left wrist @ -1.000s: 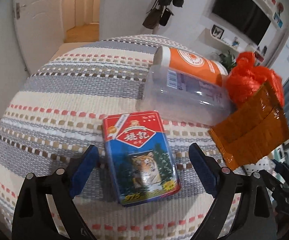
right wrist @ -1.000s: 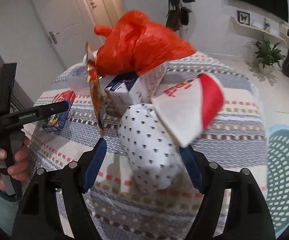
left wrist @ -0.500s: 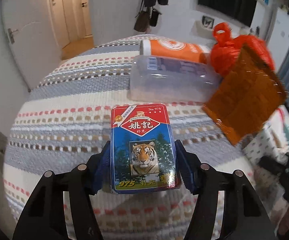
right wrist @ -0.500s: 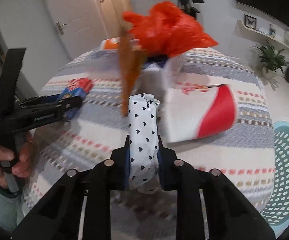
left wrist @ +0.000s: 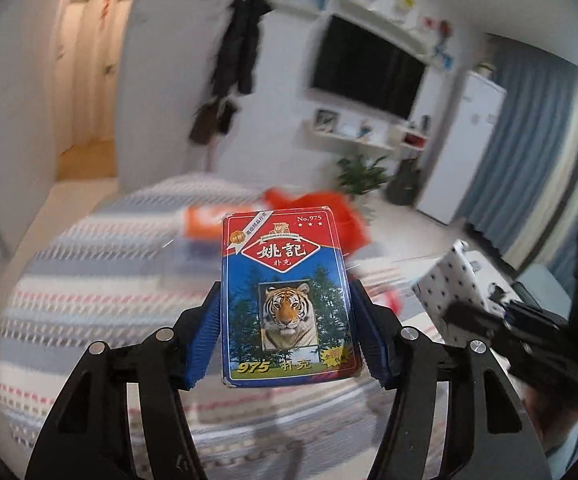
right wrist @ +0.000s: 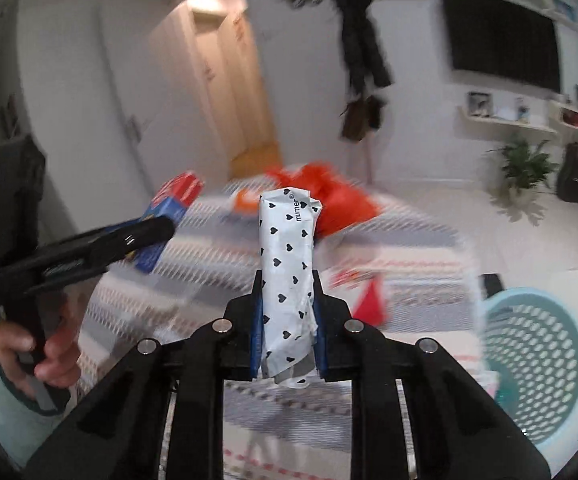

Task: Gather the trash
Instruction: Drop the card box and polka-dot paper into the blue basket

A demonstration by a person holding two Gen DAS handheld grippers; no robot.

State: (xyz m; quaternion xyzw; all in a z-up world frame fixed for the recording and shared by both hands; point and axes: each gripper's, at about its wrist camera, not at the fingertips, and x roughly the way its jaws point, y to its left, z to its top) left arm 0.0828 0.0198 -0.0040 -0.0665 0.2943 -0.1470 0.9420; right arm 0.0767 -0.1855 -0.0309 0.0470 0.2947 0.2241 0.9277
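I have the counter (right wrist: 209, 264), draped in a striped woven cloth, spread below both cameras and blurred, with an orange plastic bag (right wrist: 329, 196) and an orange-capped container (left wrist: 205, 222) lying on its far side. Off the counter's right edge, low in the right wrist view, sits the teal perforated basket (right wrist: 537, 360), which I take to be where the trash goes. My left gripper (left wrist: 287, 332) is clamped at a middling width on the flat sides of a playing-card box (left wrist: 285, 300) with a tiger on it, its long axis running straight out along the fingers, clear of the cloth. My right gripper (right wrist: 287, 320) is squeezed nearly closed on a white wrapper with black hearts (right wrist: 287, 264), rolled into a tube that stands upright between the pads and is likewise lifted off the counter. The relation that matters: the basket lies to the right of and below the right gripper, so that hand is the nearer one, I judge; the left hand (right wrist: 37, 348), seen at the far left, would have to cross the whole counter to reach it.
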